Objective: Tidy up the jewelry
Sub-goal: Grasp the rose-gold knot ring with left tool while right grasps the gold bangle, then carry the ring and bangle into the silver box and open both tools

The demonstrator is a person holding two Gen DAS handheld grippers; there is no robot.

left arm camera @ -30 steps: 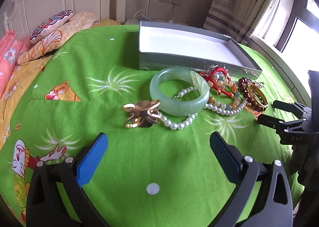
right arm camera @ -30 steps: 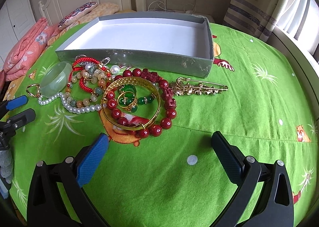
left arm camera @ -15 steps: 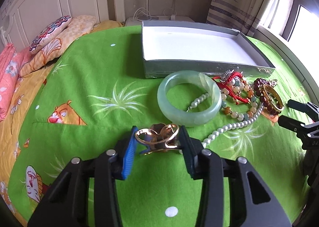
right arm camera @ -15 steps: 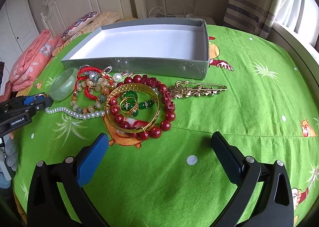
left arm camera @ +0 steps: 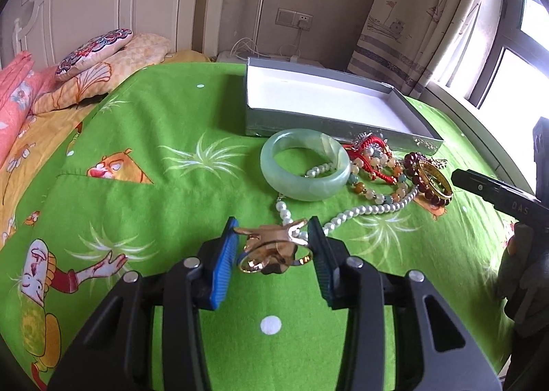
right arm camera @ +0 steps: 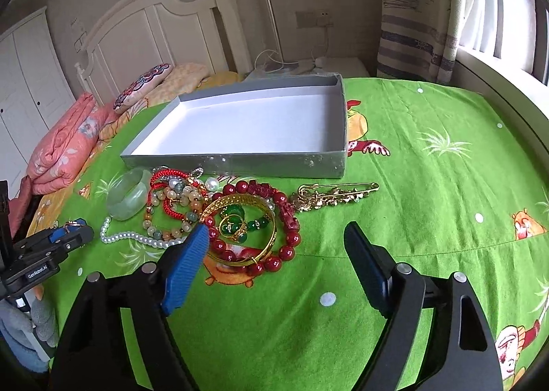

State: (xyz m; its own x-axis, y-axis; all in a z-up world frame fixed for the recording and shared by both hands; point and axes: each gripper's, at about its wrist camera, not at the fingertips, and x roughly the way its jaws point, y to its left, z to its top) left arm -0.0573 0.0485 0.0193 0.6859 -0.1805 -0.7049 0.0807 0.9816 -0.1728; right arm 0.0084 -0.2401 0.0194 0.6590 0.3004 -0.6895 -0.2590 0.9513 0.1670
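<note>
My left gripper (left arm camera: 272, 236) is shut on a gold clasp ornament (left arm camera: 274, 247) that ends a white pearl necklace (left arm camera: 370, 211), held just above the green bedspread. Beyond it lie a pale green jade bangle (left arm camera: 305, 164), a red cord bracelet (left arm camera: 372, 154) and a dark red bead bracelet (left arm camera: 429, 181). An open grey box (left arm camera: 329, 123) with a white inside stands behind them. My right gripper (right arm camera: 276, 236) is open and empty, close above a gold bangle (right arm camera: 240, 229) and the red bead bracelet (right arm camera: 284, 219). A gold brooch pin (right arm camera: 333, 197) lies to the right.
The grey box (right arm camera: 240, 159) holds nothing. Pillows (left arm camera: 96, 58) and a pink folded quilt (right arm camera: 58, 151) lie at the left by the white headboard. A curtain (left arm camera: 422, 20) and a window are on the right. The left gripper (right arm camera: 55, 243) shows in the right wrist view.
My left gripper has closed on the gold clasp and lifted it slightly, dragging the pearl strand. My right gripper has moved forward, closer to the bracelets.
</note>
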